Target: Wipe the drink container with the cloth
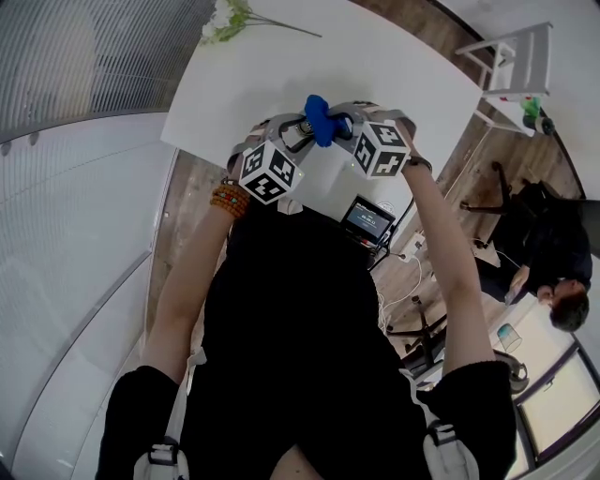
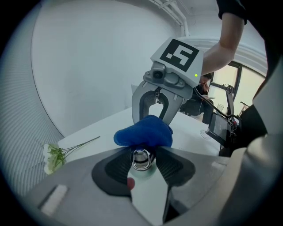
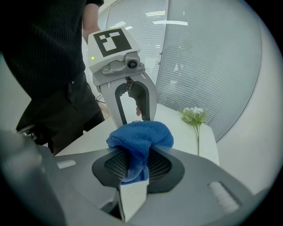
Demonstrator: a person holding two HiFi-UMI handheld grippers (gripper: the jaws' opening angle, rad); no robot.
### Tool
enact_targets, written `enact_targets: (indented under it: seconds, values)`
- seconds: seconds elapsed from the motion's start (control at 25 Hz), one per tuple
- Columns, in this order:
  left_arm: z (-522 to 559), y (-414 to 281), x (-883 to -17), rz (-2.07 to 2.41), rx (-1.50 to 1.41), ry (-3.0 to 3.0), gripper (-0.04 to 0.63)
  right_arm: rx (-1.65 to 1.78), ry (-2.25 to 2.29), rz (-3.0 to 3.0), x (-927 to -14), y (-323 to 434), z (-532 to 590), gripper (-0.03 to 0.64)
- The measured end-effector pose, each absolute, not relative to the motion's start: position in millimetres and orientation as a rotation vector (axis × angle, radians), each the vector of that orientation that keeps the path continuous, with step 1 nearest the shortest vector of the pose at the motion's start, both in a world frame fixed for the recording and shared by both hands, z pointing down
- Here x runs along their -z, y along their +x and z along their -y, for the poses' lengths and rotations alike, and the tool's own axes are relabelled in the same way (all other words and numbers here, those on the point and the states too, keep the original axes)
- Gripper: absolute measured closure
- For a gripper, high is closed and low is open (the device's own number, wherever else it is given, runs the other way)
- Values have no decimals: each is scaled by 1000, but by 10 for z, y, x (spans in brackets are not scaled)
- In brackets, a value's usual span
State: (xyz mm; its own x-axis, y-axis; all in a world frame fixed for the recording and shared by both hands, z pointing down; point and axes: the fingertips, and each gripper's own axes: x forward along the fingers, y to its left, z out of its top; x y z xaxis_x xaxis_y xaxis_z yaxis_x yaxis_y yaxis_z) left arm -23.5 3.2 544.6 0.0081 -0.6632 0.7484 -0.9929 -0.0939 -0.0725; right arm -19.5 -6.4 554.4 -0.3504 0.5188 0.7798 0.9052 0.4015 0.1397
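Reaches both arms forward and down over a white table (image 1: pixel 375 66), elbows nearly straight, wrists turned inward to bring the two tools nose to nose. Clamps the left gripper (image 2: pixel 141 164) on the shiny metal drink container (image 2: pixel 140 158), pinching it between the dark pads (image 2: pixel 112 170). Pinches a blue cloth (image 3: pixel 140 134) in the right gripper (image 3: pixel 135 167), jaws closed on a hanging fold with the rest bunched out in front. Presses that bunched cloth against the far end of the container, right between the two grippers and above the table, covering most of the metal. Wears a string of brown beads (image 1: pixel 230 199) on the left wrist. Has a stem of white flowers (image 1: pixel 230 21) lying at the far end of the table, well apart from the grippers. Looks down past the table's edge onto a small lit screen (image 1: pixel 367 220), with a white chair (image 1: pixel 511 52) and a seated person (image 1: pixel 548 272) off to the right and a curved ribbed wall (image 1: pixel 84 66) to the left.
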Motion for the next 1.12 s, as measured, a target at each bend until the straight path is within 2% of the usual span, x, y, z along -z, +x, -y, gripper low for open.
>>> enact_targets:
  seconds: [1.12]
  values:
    - [-8, -252, -5458, 1669, -910, 1810, 394, 757, -1240, 1838, -5992, -246, 124, 502]
